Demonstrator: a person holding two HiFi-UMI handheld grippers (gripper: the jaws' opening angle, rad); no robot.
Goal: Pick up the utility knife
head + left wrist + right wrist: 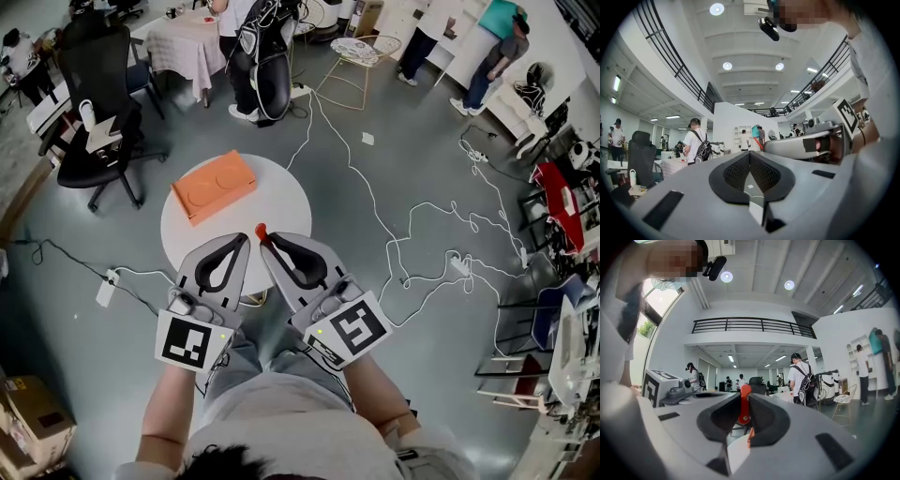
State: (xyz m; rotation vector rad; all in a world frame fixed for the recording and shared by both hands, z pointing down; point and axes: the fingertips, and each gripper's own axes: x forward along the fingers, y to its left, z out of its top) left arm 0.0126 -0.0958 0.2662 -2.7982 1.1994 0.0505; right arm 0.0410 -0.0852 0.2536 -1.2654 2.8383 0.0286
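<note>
The utility knife (262, 231) is red-orange and slim. It stands upright between the pads of my right gripper (266, 246), which is shut on it; in the right gripper view the knife (744, 405) rises above the closed jaw tips, its lower part hidden by them. My left gripper (244, 240) hangs just left of the right one, jaws together with nothing between them (750, 155). Both are raised level above the near edge of the round white table (281, 202). The left gripper view also catches the right gripper (811, 143) alongside.
An orange box (214, 186) lies on the table's far left part. A black office chair (98, 103) stands at the left. White cables (412, 244) trail over the grey floor to the right. Several people stand at the back.
</note>
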